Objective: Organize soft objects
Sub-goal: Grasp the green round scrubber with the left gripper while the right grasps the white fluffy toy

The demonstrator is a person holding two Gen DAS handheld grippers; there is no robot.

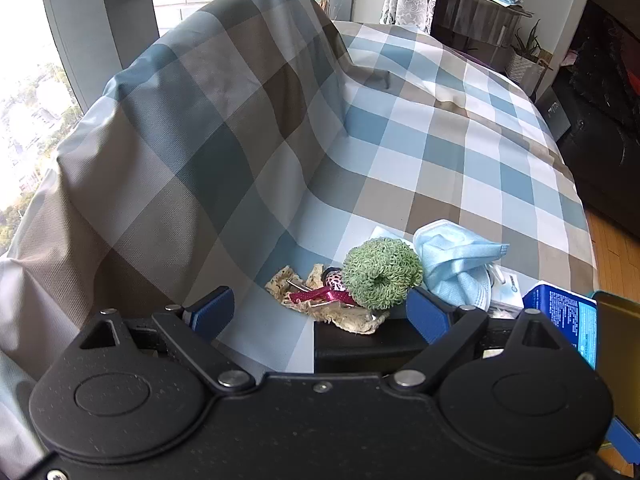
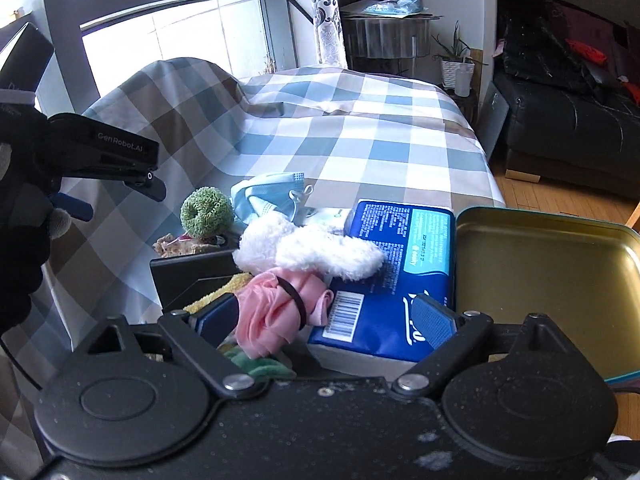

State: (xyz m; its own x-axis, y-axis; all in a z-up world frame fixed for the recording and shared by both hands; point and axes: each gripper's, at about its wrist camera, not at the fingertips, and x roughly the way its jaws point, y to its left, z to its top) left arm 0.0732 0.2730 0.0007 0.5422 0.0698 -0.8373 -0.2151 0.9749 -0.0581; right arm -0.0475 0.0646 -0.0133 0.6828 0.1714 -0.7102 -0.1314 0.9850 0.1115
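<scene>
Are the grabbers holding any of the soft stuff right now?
No. The left gripper is open with the green scrunchie ahead of it, and the right gripper is open above the pink cloth, gripping nothing.

scrunchie (image 2: 206,211) left of mask (image 2: 272,197), tissue pack (image 2: 394,280) left of tin (image 2: 548,280)

Checked bedspread (image 1: 440,128), potted plant (image 2: 456,62), black sofa (image 2: 568,120).

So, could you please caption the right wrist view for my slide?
Open right gripper poised over pink cloth and blue tissue pack, beside empty tin.
</scene>
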